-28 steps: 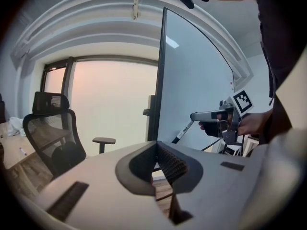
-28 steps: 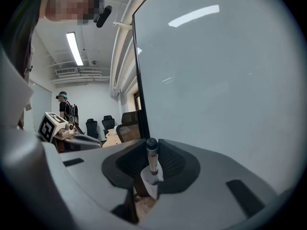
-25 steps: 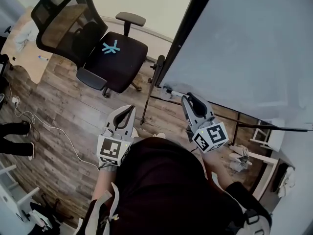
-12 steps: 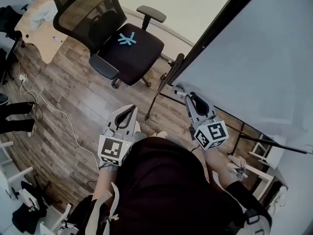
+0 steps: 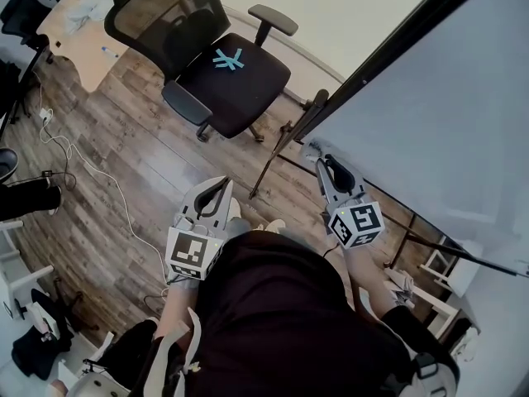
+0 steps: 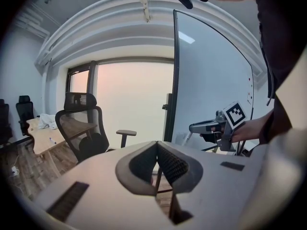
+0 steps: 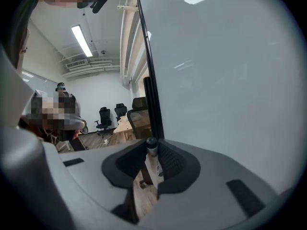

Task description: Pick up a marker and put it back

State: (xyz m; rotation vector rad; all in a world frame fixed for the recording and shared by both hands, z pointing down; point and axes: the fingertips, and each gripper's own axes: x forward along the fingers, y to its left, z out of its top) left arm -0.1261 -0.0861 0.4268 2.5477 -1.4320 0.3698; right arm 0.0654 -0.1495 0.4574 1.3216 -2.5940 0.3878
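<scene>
A white marker point(image 7: 152, 163) with a dark cap stands upright between the ribbed pads of my right gripper point(image 7: 148, 146), which is shut on it. In the head view that right gripper point(image 5: 321, 161) is held at the lower left corner of the whiteboard point(image 5: 430, 98), close to its black frame. The left gripper view shows the right gripper point(image 6: 192, 127) from the side, in front of the whiteboard point(image 6: 211, 75). My left gripper point(image 5: 221, 183) hangs lower left over the wooden floor, its jaws shut on nothing point(image 6: 157, 144).
A black office chair point(image 5: 223, 69) with a blue mark on its seat stands ahead on the left. A wooden desk point(image 5: 78, 19) lies beyond it. Cables point(image 5: 124, 205) trail across the floor. The whiteboard's stand legs point(image 5: 273, 160) reach down between the grippers.
The head view has swung, so the chair and desk sit further right and higher in the picture. Both grippers keep nearly the same pose, the right one still holding the marker.
</scene>
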